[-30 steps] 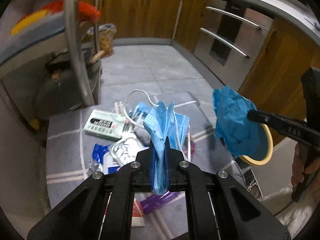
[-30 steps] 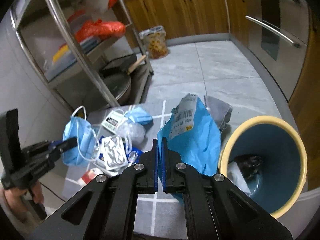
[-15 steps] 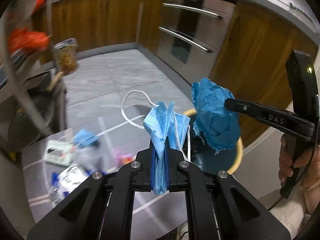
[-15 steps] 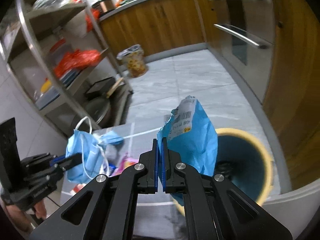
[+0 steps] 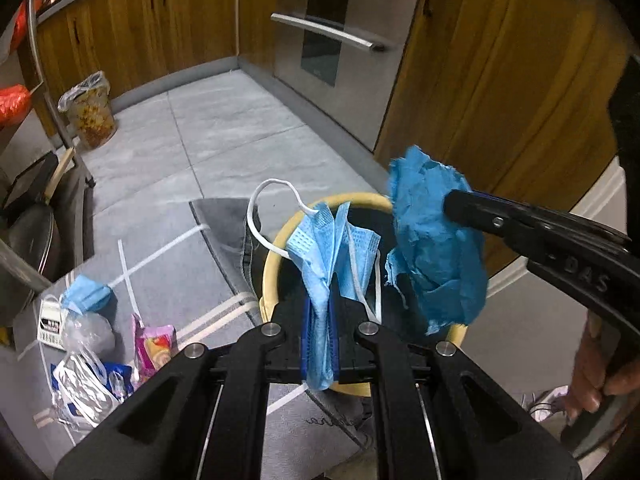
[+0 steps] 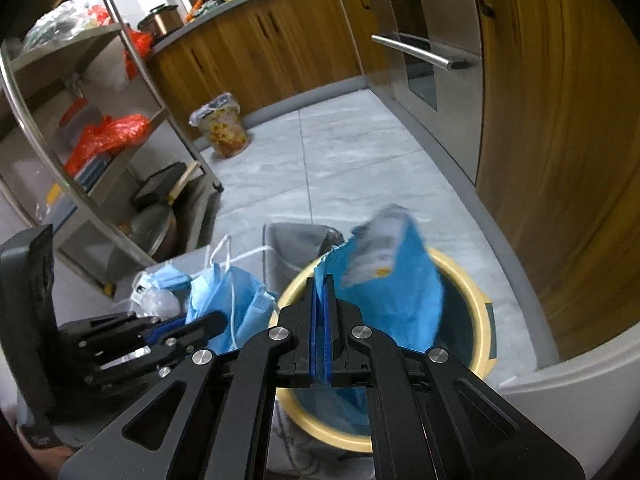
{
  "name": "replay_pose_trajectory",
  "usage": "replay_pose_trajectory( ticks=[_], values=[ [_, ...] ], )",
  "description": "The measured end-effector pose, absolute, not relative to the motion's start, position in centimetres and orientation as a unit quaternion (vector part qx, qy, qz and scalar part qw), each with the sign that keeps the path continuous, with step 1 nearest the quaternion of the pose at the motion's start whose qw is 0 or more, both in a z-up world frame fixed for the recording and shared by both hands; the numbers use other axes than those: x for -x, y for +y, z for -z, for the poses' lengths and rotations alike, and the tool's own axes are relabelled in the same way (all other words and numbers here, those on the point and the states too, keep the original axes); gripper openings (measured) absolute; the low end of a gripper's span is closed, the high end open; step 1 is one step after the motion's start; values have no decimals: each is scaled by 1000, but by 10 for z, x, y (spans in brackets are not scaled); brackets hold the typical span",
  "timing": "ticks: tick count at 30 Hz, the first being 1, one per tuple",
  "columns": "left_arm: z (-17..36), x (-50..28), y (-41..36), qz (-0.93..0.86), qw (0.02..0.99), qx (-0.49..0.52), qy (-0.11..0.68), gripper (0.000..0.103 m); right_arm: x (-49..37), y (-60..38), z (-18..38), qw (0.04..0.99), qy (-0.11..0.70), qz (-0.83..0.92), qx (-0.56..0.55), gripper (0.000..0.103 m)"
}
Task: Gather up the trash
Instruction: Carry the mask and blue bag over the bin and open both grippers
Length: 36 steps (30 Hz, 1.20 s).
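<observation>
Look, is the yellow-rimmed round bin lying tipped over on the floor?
No, the yellow-rimmed round bin stands upright, its open mouth facing up under the blue plastic wrapper.

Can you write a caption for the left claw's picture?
Left claw carries a blue mask over the yellow bin.

Both grippers were matte black plastic. The left gripper (image 5: 320,320) had two angled arms with triangular cut-outs, round silver screws at the joints and blue pads lining its jaws. The right gripper (image 6: 320,320) matched it; its side carried raised letters, and a hand (image 5: 596,376) gripped its handle.
</observation>
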<state>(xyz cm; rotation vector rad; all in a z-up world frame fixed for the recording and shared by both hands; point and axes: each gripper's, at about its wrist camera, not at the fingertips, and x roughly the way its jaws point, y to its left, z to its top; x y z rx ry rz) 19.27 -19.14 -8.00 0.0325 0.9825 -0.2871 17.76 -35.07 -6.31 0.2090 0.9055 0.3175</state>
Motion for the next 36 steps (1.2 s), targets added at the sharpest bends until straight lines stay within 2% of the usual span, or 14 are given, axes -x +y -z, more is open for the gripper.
replay_pose_trajectory(
  ticks=[10, 15, 20, 24, 27, 29, 31, 33, 35, 36],
  values=[
    [112, -207, -208, 119, 850, -20, 513, 7, -184, -362, 99, 847, 496, -149, -118, 4],
    [111, -207, -211, 124, 850, -11, 513, 9, -186, -367, 104, 843, 506, -132, -123, 4],
    [103, -204, -208, 130, 855, -7, 501, 31, -187, -369, 105, 842, 510, -123, -128, 6],
    [101, -203, -200, 122, 859, -1, 498, 40, -187, -367, 103, 844, 508, -120, -125, 11],
    [100, -202, -197, 120, 860, -3, 496, 44, -187, -366, 101, 846, 505, -118, -121, 20],
    [98, -199, -194, 118, 862, -6, 493, 51, -186, -364, 99, 850, 500, -115, -117, 31],
    [96, -196, -191, 114, 865, -8, 489, 54, -185, -363, 96, 855, 493, -113, -112, 39],
    [95, -194, -186, 111, 866, -6, 487, 57, -185, -363, 94, 857, 490, -113, -112, 51],
    [93, -192, -181, 105, 869, -2, 484, 66, -184, -363, 92, 859, 487, -110, -114, 74],
    [92, -191, -178, 101, 870, -3, 482, 68, -184, -364, 91, 861, 484, -106, -114, 78]
  ],
)
